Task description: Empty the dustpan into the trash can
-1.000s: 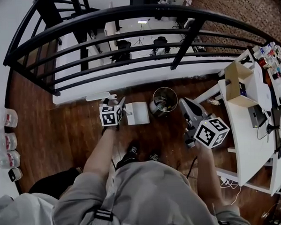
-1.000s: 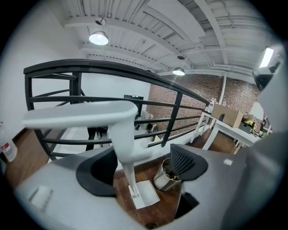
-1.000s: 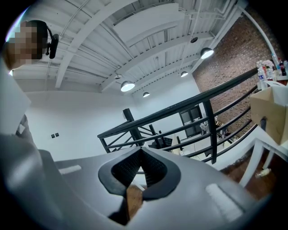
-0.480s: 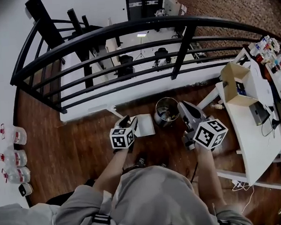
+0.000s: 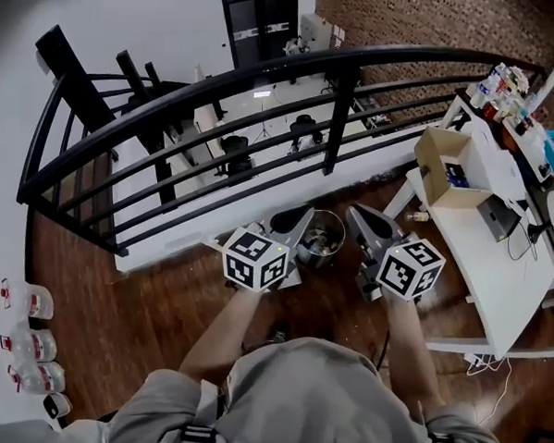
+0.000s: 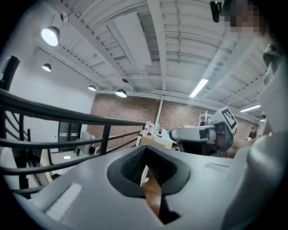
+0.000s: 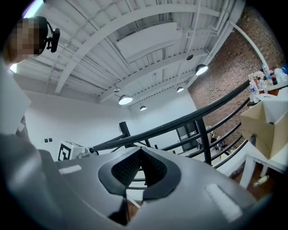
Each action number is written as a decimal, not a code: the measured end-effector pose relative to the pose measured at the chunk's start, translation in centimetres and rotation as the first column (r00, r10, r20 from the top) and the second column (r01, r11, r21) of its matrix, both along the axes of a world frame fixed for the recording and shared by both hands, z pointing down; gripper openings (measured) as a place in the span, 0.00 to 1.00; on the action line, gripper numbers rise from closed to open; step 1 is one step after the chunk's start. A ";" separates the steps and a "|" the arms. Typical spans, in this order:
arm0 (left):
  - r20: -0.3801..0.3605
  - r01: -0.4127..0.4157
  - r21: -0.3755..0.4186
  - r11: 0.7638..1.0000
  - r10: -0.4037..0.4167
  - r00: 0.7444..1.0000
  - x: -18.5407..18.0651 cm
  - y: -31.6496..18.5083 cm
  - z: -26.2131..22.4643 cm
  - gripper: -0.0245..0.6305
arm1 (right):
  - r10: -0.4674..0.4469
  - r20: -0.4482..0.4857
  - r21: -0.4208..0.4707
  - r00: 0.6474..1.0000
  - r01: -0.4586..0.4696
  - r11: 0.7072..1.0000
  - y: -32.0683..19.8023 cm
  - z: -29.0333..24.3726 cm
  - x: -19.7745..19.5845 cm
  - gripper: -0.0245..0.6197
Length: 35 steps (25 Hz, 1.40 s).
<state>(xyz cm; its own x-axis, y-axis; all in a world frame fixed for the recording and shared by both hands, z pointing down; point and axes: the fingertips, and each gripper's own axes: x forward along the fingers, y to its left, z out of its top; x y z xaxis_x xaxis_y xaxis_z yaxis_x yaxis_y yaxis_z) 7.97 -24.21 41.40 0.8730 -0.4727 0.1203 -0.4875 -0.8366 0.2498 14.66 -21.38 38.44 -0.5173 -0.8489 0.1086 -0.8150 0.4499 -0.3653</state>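
Observation:
A round metal trash can (image 5: pixel 324 241) with rubbish in it stands on the wooden floor by the railing. The white dustpan (image 5: pixel 290 278) lies on the floor just left of it, mostly hidden under my left gripper (image 5: pixel 302 218). That gripper hangs raised above the dustpan and points at the can's rim. Its jaws have just been closing and now stand shut with nothing between them (image 6: pixel 145 152). My right gripper (image 5: pixel 357 215) hovers at the can's right side, shut and holding nothing (image 7: pixel 141 152). It also shows in the left gripper view (image 6: pixel 198 134).
A black curved railing (image 5: pixel 251 78) runs right behind the trash can. To the right stands a white table (image 5: pixel 501 260) with a cardboard box (image 5: pixel 446 170) and clutter. Plastic bottles (image 5: pixel 24 345) line the far left floor. The person's legs fill the lower view.
My left gripper rose from the dustpan's handle on the floor, swung right toward the trash can and shut. The dustpan stayed on the floor. The right gripper lifted slightly.

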 end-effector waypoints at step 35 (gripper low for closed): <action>-0.041 -0.138 0.032 0.990 0.139 0.989 6.6 1.4 -4.8 0.05 | 0.080 -0.100 0.077 0.992 -0.072 0.994 1.2 -2.8 4.1 0.04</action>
